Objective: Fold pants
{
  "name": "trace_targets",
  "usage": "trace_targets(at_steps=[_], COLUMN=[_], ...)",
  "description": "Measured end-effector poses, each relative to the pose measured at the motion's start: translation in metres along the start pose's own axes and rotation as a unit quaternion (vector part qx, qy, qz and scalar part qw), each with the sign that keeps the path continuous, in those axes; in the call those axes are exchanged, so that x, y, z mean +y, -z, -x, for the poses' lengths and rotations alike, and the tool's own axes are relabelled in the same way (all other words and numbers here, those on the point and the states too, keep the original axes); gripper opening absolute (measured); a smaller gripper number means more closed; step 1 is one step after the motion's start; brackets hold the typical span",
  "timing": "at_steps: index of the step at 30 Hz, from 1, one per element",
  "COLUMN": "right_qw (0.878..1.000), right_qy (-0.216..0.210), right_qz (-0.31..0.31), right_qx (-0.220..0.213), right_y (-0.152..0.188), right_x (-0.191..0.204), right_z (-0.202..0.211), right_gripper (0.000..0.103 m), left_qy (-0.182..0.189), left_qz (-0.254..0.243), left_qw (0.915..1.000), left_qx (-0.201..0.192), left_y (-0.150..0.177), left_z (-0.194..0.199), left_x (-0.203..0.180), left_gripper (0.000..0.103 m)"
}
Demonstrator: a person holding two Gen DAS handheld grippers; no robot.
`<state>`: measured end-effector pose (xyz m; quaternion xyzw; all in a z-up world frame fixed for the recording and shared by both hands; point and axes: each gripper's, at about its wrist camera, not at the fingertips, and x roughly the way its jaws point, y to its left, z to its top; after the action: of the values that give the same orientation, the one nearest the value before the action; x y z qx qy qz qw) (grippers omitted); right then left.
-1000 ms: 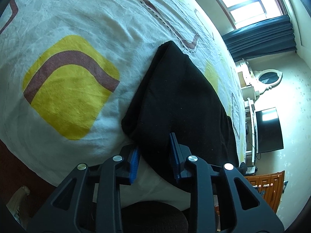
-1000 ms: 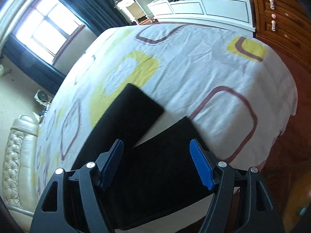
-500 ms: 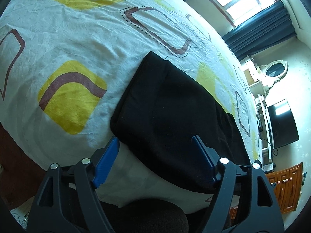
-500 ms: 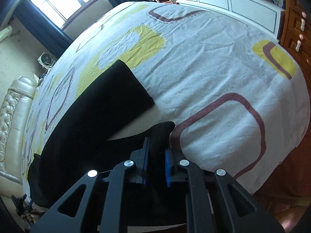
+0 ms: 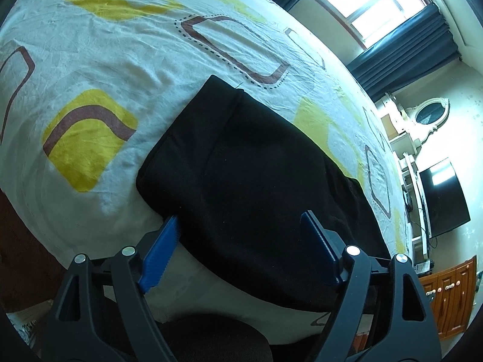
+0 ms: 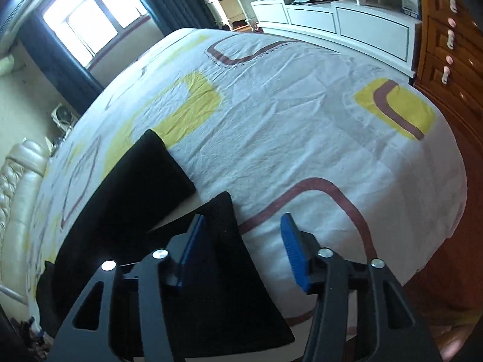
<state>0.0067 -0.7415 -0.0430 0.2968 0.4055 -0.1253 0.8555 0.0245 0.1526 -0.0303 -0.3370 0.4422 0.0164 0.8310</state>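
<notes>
— what is seen from the left wrist, reading left to right?

— a white bedsheet printed with yellow blocks and brown rounded outlines (image 5: 99, 69) is spread over the bed. the black fabric pants (image 5: 253, 166) are laid on it near the closer edge, doubled into a thick slab. the left gripper with blue ridged pads (image 5: 240, 235) is held above the pants' near edge, its jaws parted wide (they have just been opening a little further); cloth is seen between them, but nothing is pinched. a dark blue curtain (image 5: 401, 57) and a black flat screen (image 5: 443, 196) are seen at far right.

— and from the right wrist?

— a cream tufted headboard (image 6: 18, 187) is seen at far left. the pants (image 6: 120, 208) run diagonally, one leg end lying flat on the sheet (image 6: 302, 138), a second pointed corner raised beside it. the right gripper (image 6: 241, 241) has just been opening; its left pad is seen against that corner, though contact cannot be told, and the right pad stands apart over the sheet. a wooden drawer cabinet (image 6: 446, 48) is seen at right.
</notes>
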Motion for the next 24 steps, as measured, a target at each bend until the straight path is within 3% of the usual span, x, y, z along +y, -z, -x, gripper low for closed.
trace_targets(at_steps=[3,7,8,9,10,14,16,17,18,20,22,23,24], right_qw=[0.998,0.983,0.984,0.984,0.983,0.998,0.998,0.997,0.997,0.994,0.990,0.989,0.986], right_qy=[-0.011,-0.088,-0.083,-0.100,-0.112,-0.030,0.010,0.001,-0.004,0.002,0.059,0.040,0.003], right_qz=[-0.063,-0.155,-0.151,-0.146,-0.141,-0.060,-0.050,-0.058,-0.075,-0.112,-0.117,-0.126,-0.141], right_qx=[0.013,0.049,0.033,0.033,0.031,0.003,0.028,0.040,0.037,0.008,-0.048,-0.073,-0.088], right_y=[0.026,0.065,0.070,0.072,0.071,0.058,0.056,0.057,0.057,0.054,0.047,0.040,0.035], right_x=[-0.030,-0.055,-0.053,-0.050,-0.044,-0.022,-0.030,-0.035,-0.042,-0.047,-0.038,-0.032,-0.026], right_z=[0.016,0.005,0.008,0.010,0.012,0.031,0.019,0.013,0.014,0.028,0.049,0.054,0.057], right_gripper=[0.065,0.065,0.050,0.018,0.018,0.018,0.017,0.019,0.033,0.037,0.039,0.040,0.048], left_qy=[0.006,0.004,0.003,0.000,-0.001,0.008,0.008,0.009,0.010,0.010,0.010,0.010,0.011], left_qz=[0.009,0.002,0.000,0.000,0.001,0.004,0.002,0.001,0.001,0.000,0.000,0.001,0.002], left_qw=[0.9999,1.0000,1.0000,1.0000,1.0000,0.9999,0.9999,0.9999,0.9999,0.9999,0.9999,0.9999,0.9999], left_qx=[-0.004,-0.007,-0.006,-0.005,-0.005,-0.007,-0.006,-0.006,-0.006,-0.005,-0.002,-0.001,0.000], left_y=[-0.001,0.002,0.003,0.003,0.002,0.002,0.003,0.003,0.004,0.006,0.007,0.006,0.006], left_z=[0.000,0.000,-0.001,-0.002,-0.002,0.001,0.000,0.000,0.000,0.000,-0.001,-0.001,-0.001], left_x=[0.004,0.002,0.001,0.000,-0.001,-0.001,-0.001,0.000,0.001,0.003,0.004,0.004,0.003], left_gripper=[0.080,0.084,0.084,0.085,0.085,0.085,0.085,0.085,0.085,0.085,0.085,0.085,0.085])
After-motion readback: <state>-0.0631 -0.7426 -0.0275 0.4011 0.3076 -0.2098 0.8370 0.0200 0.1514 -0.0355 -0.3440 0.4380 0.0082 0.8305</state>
